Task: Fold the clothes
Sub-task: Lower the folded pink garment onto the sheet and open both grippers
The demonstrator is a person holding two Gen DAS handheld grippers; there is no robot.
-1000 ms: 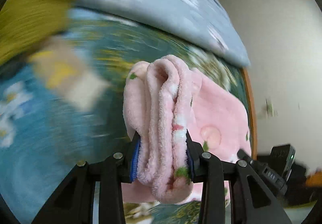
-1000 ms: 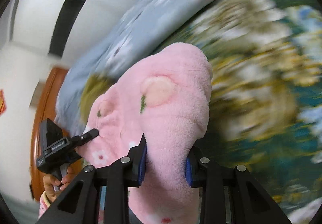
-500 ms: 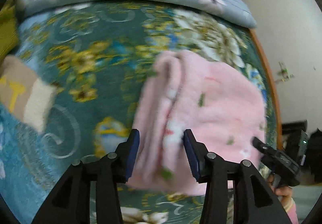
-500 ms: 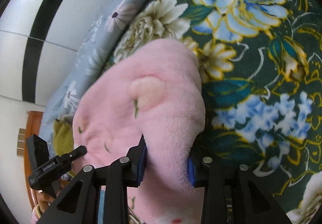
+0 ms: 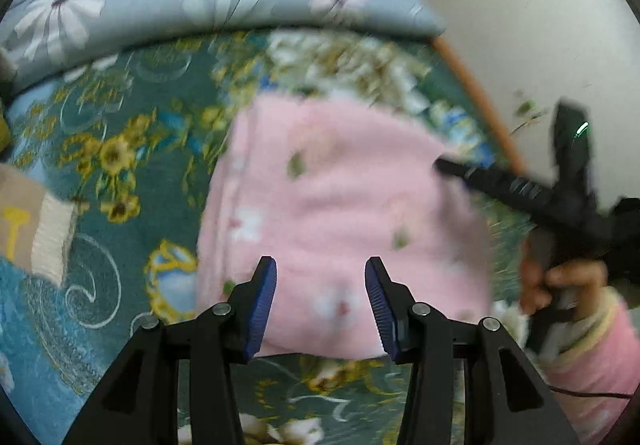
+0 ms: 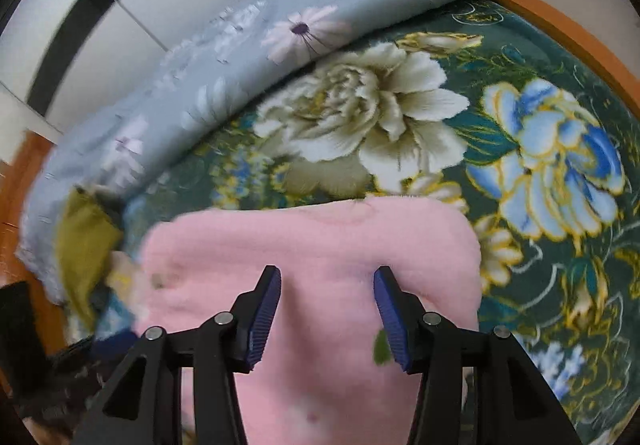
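Note:
A pink fleece garment (image 5: 340, 205) lies folded flat on the green floral bedspread (image 5: 120, 173). It also shows in the right wrist view (image 6: 320, 257). My left gripper (image 5: 320, 277) is open and empty, its jaws apart just above the garment's near edge. My right gripper (image 6: 326, 285) is open and empty over the garment. The right gripper also shows in the left wrist view (image 5: 452, 169) at the garment's right edge, held by a hand.
A rolled grey-blue floral quilt (image 6: 240, 45) lies along the back of the bed. A beige and white garment (image 5: 36, 221) lies at the left. An olive garment (image 6: 80, 245) lies by the quilt. The wooden bed frame (image 6: 580, 33) borders the right.
Both grippers held the pink garment lifted and bunched; they lowered it onto the bed, opened, and let it go. It now lies flat.

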